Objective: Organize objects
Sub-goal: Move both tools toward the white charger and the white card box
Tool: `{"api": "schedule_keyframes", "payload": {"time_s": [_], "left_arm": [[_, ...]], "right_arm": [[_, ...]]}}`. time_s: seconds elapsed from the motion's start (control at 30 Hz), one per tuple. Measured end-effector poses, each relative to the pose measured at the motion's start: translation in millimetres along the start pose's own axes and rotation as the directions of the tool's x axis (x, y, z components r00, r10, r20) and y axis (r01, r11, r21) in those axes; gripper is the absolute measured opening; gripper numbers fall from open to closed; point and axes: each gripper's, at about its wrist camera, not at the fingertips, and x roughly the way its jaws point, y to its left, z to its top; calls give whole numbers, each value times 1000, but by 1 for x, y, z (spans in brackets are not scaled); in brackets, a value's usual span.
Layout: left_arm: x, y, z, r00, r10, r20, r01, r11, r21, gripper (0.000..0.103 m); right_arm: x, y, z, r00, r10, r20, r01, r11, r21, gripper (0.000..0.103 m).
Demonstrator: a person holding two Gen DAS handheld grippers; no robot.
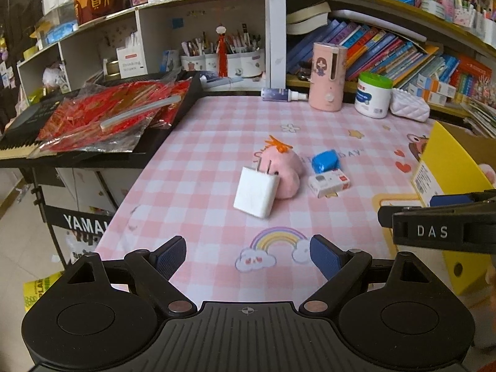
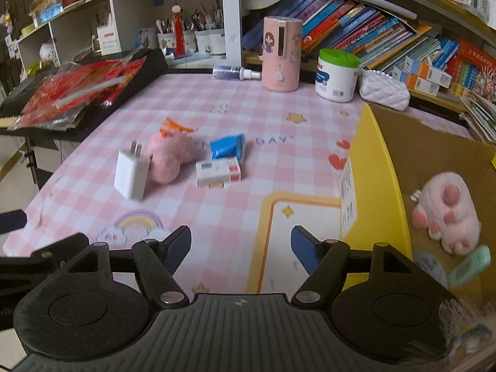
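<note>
A white charger plug leans against a pink plush toy with an orange tuft, mid-table. Beside them lie a blue packet and a small white and red box. A yellow cardboard box stands at the right; it holds a pink paw plush and a green item. My left gripper is open and empty, short of the plug. My right gripper is open and empty, beside the box's near corner.
The table has a pink checked cloth. At the back stand a pink dispenser, a green-lidded jar, a spray bottle and a white pouch. A keyboard with red packets is left. Bookshelves are behind.
</note>
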Motion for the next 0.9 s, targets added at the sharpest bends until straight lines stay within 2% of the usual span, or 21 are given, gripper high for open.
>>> {"api": "schedule_keyframes", "payload": {"time_s": [0.37, 0.7, 0.9], "left_arm": [[25, -2, 22, 1000, 11, 10, -11, 1000, -1, 88], [55, -6, 30, 1000, 10, -15, -10, 1000, 19, 88], [85, -7, 37, 999, 16, -47, -14, 999, 48, 80]], "right_arm": [[30, -7, 33, 1000, 13, 3, -13, 1000, 3, 70], [55, -8, 46, 999, 32, -25, -32, 999, -4, 70], [72, -4, 57, 997, 57, -46, -57, 998, 1, 69]]}}
